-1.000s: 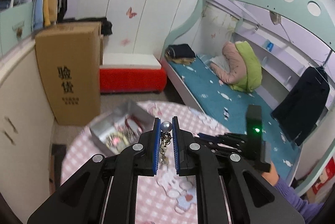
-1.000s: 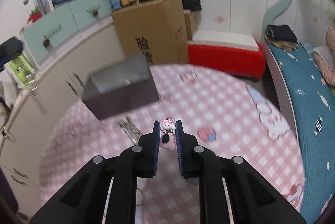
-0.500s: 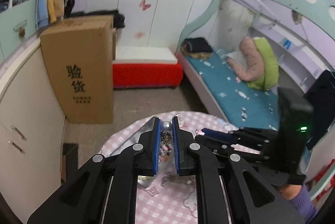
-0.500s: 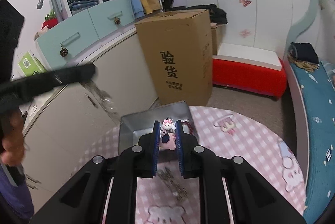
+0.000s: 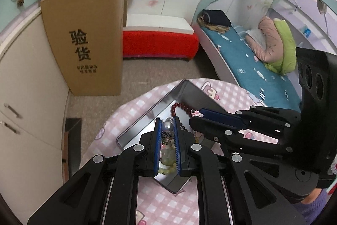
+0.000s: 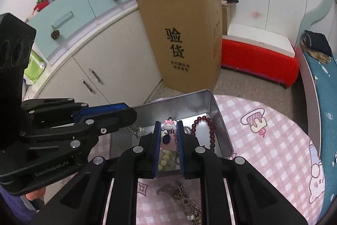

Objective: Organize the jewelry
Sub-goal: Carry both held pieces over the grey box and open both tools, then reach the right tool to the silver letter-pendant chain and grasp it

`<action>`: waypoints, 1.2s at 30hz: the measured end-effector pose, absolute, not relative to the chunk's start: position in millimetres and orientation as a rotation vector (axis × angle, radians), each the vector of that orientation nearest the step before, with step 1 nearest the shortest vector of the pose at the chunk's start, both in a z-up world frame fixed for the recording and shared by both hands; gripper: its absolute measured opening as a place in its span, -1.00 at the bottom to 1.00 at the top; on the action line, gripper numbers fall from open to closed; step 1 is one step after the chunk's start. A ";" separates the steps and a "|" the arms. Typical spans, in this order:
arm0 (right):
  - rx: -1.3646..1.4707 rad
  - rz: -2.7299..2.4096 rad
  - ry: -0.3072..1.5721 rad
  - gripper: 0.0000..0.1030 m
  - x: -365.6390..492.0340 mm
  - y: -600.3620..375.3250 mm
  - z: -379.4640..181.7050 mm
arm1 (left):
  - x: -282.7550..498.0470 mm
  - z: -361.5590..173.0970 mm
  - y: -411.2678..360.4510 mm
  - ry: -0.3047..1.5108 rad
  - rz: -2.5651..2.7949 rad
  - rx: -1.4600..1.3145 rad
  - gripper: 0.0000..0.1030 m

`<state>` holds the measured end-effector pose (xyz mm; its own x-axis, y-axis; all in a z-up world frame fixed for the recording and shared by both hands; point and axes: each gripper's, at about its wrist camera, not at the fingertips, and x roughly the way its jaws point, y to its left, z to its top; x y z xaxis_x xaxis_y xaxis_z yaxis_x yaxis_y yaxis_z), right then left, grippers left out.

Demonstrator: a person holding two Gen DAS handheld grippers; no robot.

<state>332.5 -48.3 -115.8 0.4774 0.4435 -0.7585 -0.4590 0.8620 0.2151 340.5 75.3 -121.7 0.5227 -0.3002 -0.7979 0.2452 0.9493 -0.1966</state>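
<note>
Now over the metal tin (image 6: 219,119), no longer above bare surface (image 6: 273,140): left tongs (image 5: 167,130) pinching a pearl pendant (image 5: 167,126), right tongs (image 6: 168,130) gripping a bunny charm (image 6: 167,125). Beyond, red bead bracelet (image 6: 210,130) already inside. Ready for release, likely.

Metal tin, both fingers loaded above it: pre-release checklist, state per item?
1. Left gripper grips the grey pearl pendant on a dark chain: ok.
2. Right gripper grips the pink-and-white bunny charm: ok.
3. Both loads over the open rectangular silver metal tin, not the pink checked tablecloth: ok.
4. The two grippers clear of each other: ok, side by side, not touching.
5. Free floor in the tin: cannot tell; the dark red bead bracelet and pale yellow-green bead string already lie there.
6. All jewelry gathered: not ok; a silver chain piece lies on the cloth.
</note>
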 end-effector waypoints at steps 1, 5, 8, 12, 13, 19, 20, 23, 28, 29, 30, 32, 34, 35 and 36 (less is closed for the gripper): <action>-0.017 0.552 0.927 -0.72 334.2 -47.7 -117.5 | 340.7 -124.7 75.6 0.969 -0.324 -0.060 -0.73; -0.015 0.551 0.944 -0.72 335.0 -45.7 -124.6 | 339.8 -127.2 73.8 0.973 -0.317 -0.062 -0.73; -0.007 0.552 0.947 -0.71 333.4 -47.2 -125.7 | 337.7 -126.2 73.2 0.975 -0.314 -0.069 -0.56; 0.009 0.548 0.933 -0.66 331.9 -51.9 -121.4 | 332.6 -119.2 80.3 0.955 -0.276 -0.115 -0.04; 0.022 0.542 0.929 -0.60 331.2 -55.4 -119.4 | 331.1 -117.5 81.6 0.947 -0.267 -0.124 0.04; 0.042 0.535 0.894 -0.30 320.3 -71.1 -105.1 | 314.7 -98.9 89.3 0.887 -0.244 -0.163 0.37; 0.042 0.531 0.883 -0.30 316.6 -75.1 -101.7 | 309.5 -94.8 89.4 0.877 -0.230 -0.163 0.39; 0.040 0.519 0.858 -0.26 306.8 -87.4 -94.3 | 296.3 -84.5 87.4 0.841 -0.230 -0.163 0.41; 0.018 0.487 0.843 -0.25 287.3 -110.8 -95.2 | 273.6 -78.4 80.2 0.796 -0.216 -0.155 0.41; 0.007 0.476 0.846 -0.22 283.6 -113.6 -99.0 | 269.9 -78.7 79.3 0.790 -0.209 -0.153 0.41; -0.007 0.466 0.857 -0.20 278.6 -115.8 -106.3 | 266.7 -79.5 79.1 0.786 -0.199 -0.154 0.41; -0.036 0.456 0.877 -0.20 271.0 -117.1 -120.8 | 260.3 -83.2 80.4 0.789 -0.194 -0.166 0.41; -0.078 0.445 0.911 -0.20 264.4 -114.8 -139.5 | 255.6 -87.9 80.7 0.800 -0.197 -0.172 0.41; -0.090 0.443 0.923 -0.20 260.7 -114.1 -149.8 | 252.7 -90.1 80.8 0.805 -0.194 -0.170 0.41; -0.099 0.436 0.941 -0.20 258.1 -113.7 -159.5 | 250.5 -91.7 81.1 0.807 -0.191 -0.168 0.41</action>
